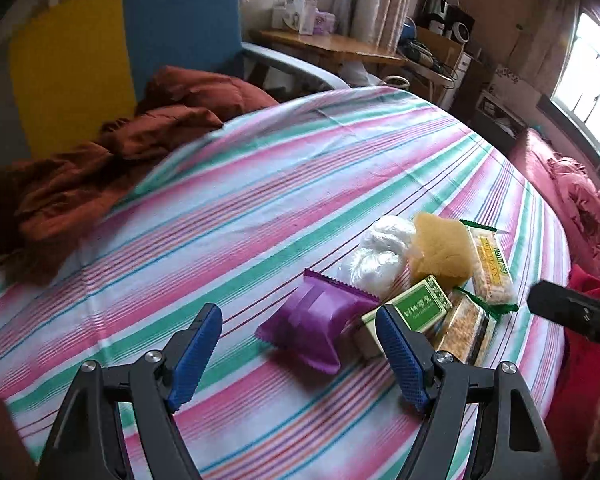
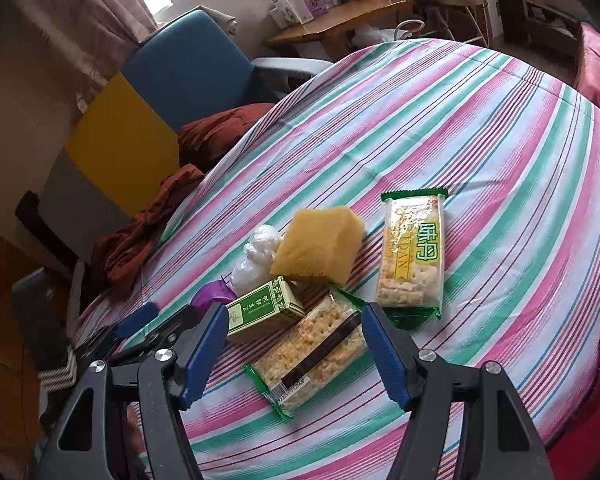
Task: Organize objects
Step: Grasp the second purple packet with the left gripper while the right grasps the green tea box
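Note:
A cluster of items lies on the striped tablecloth (image 1: 260, 200): a purple packet (image 1: 316, 320), a green box (image 1: 418, 306), a white plastic bag (image 1: 380, 256), a yellow sponge (image 1: 440, 248) and two clear cracker packs (image 1: 492, 266), (image 1: 466, 326). My left gripper (image 1: 300, 344) is open and empty, just short of the purple packet. My right gripper (image 2: 296, 340) is open and empty, its fingers on either side of the near cracker pack (image 2: 316, 350). The green box (image 2: 264, 310), sponge (image 2: 320, 246), white bag (image 2: 258, 256) and far cracker pack (image 2: 414, 252) lie beyond it.
A rust-brown cloth (image 1: 112, 168) is heaped at the table's left edge by a blue chair (image 1: 180, 20). A wooden side table (image 1: 324, 46) with boxes stands behind. A red bed (image 1: 560, 184) lies to the right. The left gripper (image 2: 152, 328) shows in the right wrist view.

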`<state>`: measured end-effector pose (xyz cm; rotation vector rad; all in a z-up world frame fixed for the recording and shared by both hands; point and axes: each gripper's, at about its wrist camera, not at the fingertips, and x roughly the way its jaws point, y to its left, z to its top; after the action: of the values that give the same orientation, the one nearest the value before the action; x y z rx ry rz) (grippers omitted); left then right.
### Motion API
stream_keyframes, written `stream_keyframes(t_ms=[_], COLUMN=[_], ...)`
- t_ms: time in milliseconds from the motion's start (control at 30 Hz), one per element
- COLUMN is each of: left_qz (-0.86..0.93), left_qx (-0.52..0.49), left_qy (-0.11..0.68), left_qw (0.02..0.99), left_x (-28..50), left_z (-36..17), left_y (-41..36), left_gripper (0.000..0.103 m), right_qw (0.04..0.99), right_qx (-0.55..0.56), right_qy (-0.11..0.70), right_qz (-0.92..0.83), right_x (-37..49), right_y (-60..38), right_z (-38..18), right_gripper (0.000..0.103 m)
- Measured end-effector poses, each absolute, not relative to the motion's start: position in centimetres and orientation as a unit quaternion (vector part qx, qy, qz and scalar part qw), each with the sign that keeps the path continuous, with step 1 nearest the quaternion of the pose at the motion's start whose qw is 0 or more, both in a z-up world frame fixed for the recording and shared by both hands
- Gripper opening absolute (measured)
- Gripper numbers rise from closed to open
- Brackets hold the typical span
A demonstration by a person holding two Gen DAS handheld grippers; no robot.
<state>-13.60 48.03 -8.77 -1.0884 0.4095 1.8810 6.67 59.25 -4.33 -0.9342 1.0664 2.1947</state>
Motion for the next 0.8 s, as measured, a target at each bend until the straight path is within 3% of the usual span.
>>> stream_keyframes(t_ms=[167,233,267,400,700,767,800], left_qz=[0.739,0.725,0.715,0.718,0.743,0.747,0.747], left_qx=[-0.473,-0.491,-0.504,-0.505,-0.525,-0.527,-0.529], left_qy=[0.143,0.133,0.137,0.134,0.109,0.106,0.103], left_qw=[0.458,0.463,0.465,0.460,0.400,0.392,0.389], left_x=[-15.2,-15.6,-15.6,-15.3,-13.8,-13.3,-13.0], left_z=[-10.8,-11.3,-11.7,-11.9,-11.7,-11.6,-11.5], left_y=[49.1,49.4,49.6,48.6,43.3,42.2,41.7], left_gripper=[0.075,0.060,0.046,0.039,0.037,0.037,0.037], right_qw=[0.264,0.265,0.264,0.260,0.216,0.203,0.198], right_qx=[-0.350,-0.353,-0.355,-0.361,-0.427,-0.448,-0.456], right_qy=[0.392,0.391,0.389,0.377,0.294,0.258,0.245], right_qz=[0.809,0.808,0.808,0.812,0.828,0.831,0.832], right_x=[6.5,6.4,6.2,5.8,1.9,0.4,-0.1], right_y=[59.2,59.2,59.2,58.8,56.0,55.0,54.7], right_z=[-4.5,-4.6,-4.6,-4.6,-5.2,-5.5,-5.7], right_gripper=[0.070,0.070,0.070,0.070,0.070,0.075,0.083])
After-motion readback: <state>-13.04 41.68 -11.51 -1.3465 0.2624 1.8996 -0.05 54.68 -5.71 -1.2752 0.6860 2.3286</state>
